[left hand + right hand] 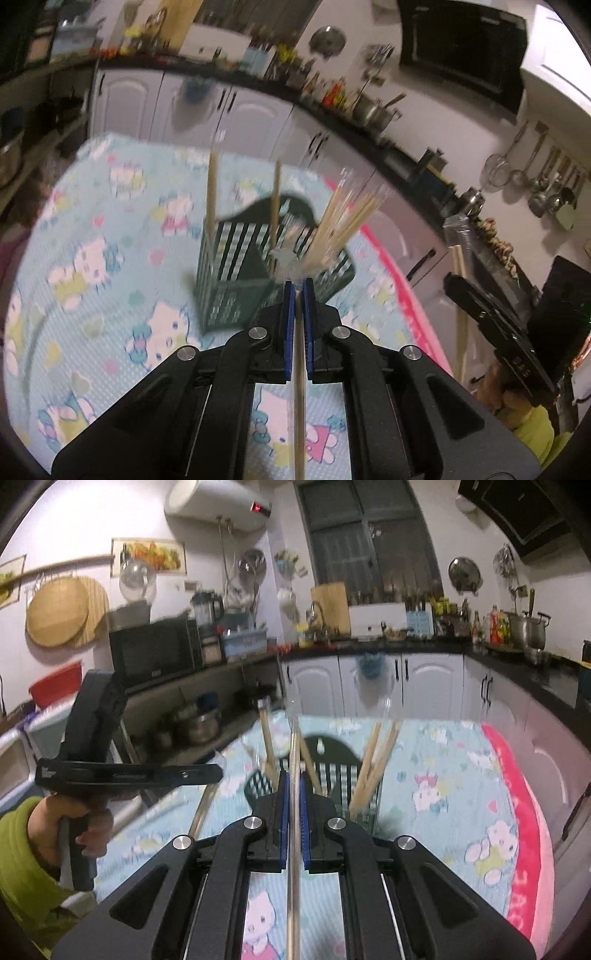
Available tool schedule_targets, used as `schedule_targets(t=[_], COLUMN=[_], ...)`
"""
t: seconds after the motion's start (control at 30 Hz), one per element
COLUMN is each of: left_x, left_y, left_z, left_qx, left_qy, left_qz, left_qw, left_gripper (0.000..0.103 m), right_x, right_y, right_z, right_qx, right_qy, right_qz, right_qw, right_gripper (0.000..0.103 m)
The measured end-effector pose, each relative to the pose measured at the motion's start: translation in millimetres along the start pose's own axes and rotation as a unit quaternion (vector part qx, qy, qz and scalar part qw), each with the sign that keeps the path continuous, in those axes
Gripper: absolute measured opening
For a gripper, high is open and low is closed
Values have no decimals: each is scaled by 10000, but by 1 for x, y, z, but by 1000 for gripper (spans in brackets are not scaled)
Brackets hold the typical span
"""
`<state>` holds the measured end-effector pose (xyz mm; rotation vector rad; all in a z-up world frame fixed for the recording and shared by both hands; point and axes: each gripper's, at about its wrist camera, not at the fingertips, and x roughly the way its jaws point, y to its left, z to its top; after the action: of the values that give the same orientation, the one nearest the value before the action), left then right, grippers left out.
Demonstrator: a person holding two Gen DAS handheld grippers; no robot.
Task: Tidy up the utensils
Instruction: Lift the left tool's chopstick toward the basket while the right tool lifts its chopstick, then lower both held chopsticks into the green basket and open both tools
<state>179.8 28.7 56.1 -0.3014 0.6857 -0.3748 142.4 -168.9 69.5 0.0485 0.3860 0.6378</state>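
Left claw (298, 286): closed on one chopstick (300, 398).
Right claw (292, 775): closed on a wrapped chopstick (293, 867).
Green holder (236, 273): upright on counter (92, 229), chopsticks inside.

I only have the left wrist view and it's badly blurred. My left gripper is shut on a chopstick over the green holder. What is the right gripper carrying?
Observer: The right gripper is shut on a chopstick of its own, running straight along between its fingers.
Operator: Where is it pointing?
Observer: Toward the green holder, which stands on the patterned tablecloth just beyond its fingertips.
Operator: What's already in the holder from that side?
Observer: A cluster of chopsticks leans to the right, and others stand to the left behind the gripper.
Operator: Is my left gripper visible there?
Observer: Yes, the left gripper sits at the left of the view, held by a hand in a green sleeve.
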Motion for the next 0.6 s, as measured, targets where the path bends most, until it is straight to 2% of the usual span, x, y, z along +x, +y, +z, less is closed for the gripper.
schedule_targets(t=[0.17, 0.47, 0.6], left_x=[-37, -61, -71], left_y=[-1, -18, -26], left_z=[24, 73, 95], left_qx=[220, 483, 582], left_qy=[-425, -1077, -1370], left_qz=[18, 155, 230], left_qw=[9989, 9929, 9886], left_gripper=[2, 2, 2], right_x=[-7, -9, -7], right_y=[-3, -4, -3], right_z=[18, 55, 73], right_qx=[135, 160, 138], right_qy=[-442, -933, -1133], right_qz=[-100, -378, -371], right_qw=[9989, 9948, 9928], right_gripper=[6, 6, 6])
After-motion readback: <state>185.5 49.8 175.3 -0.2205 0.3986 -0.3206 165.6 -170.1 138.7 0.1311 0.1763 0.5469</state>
